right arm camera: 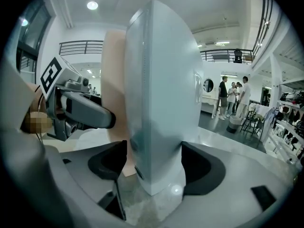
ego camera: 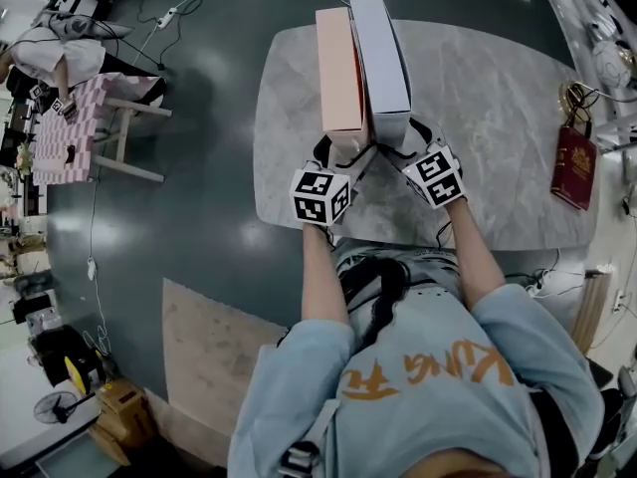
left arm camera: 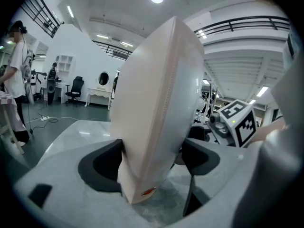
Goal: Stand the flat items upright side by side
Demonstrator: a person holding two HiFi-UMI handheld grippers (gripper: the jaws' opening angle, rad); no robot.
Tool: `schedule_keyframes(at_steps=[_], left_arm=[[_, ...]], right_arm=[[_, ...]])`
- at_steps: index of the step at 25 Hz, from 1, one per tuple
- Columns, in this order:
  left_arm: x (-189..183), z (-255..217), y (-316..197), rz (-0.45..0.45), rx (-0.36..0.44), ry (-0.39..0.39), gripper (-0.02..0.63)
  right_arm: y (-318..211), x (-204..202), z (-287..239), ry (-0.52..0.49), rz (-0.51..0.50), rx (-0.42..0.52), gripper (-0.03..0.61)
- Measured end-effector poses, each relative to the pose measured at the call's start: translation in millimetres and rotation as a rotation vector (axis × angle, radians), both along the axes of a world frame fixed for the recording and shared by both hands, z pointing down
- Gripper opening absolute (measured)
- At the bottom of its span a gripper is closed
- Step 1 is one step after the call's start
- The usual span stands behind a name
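Two flat boxes stand on edge side by side on the marble table (ego camera: 498, 98), touching along their length. The pink box (ego camera: 340, 68) is on the left and the pale blue box (ego camera: 380, 53) on the right. My left gripper (ego camera: 343, 152) straddles the pink box's near end (left arm camera: 156, 103). That box leans right between the jaws, its left face against one pad and a thin gap at the other. My right gripper (ego camera: 393, 147) is shut on the blue box's near end (right arm camera: 161, 89), with both pads flush on its faces. The pink box (right arm camera: 114, 80) shows just behind it.
A red booklet (ego camera: 574, 165) and a gold trinket (ego camera: 575, 96) lie near the table's right edge. A pink checked chair (ego camera: 70, 127) stands on the floor at the left. Several people (right arm camera: 232, 96) stand far off in the room.
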State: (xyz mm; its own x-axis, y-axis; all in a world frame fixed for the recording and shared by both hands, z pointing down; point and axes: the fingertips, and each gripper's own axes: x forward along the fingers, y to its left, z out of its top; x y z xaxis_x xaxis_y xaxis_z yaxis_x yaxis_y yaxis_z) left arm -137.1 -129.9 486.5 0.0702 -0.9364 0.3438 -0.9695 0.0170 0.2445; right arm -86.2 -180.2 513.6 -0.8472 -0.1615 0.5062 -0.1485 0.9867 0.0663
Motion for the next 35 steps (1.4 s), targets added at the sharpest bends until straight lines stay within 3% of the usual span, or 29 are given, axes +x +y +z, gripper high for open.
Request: schedule_keyframes(at_steps=[13,22,35], left_arm=[[6,1,-2,0.013,0.019,-0.026,0.413],[5,18,-16,0.105,-0.064,-0.136,0.455],[-7,20,-40,0.183,-0.048,-0.107,0.491]], right_arm=[[-2,1,0,-0.005,-0.025,-0.018,0.334],[-4,0,2,-0.007,-0.061,-0.044,0.334],[-12,-2,3,0.038,-0.056,-0.022,0.328]])
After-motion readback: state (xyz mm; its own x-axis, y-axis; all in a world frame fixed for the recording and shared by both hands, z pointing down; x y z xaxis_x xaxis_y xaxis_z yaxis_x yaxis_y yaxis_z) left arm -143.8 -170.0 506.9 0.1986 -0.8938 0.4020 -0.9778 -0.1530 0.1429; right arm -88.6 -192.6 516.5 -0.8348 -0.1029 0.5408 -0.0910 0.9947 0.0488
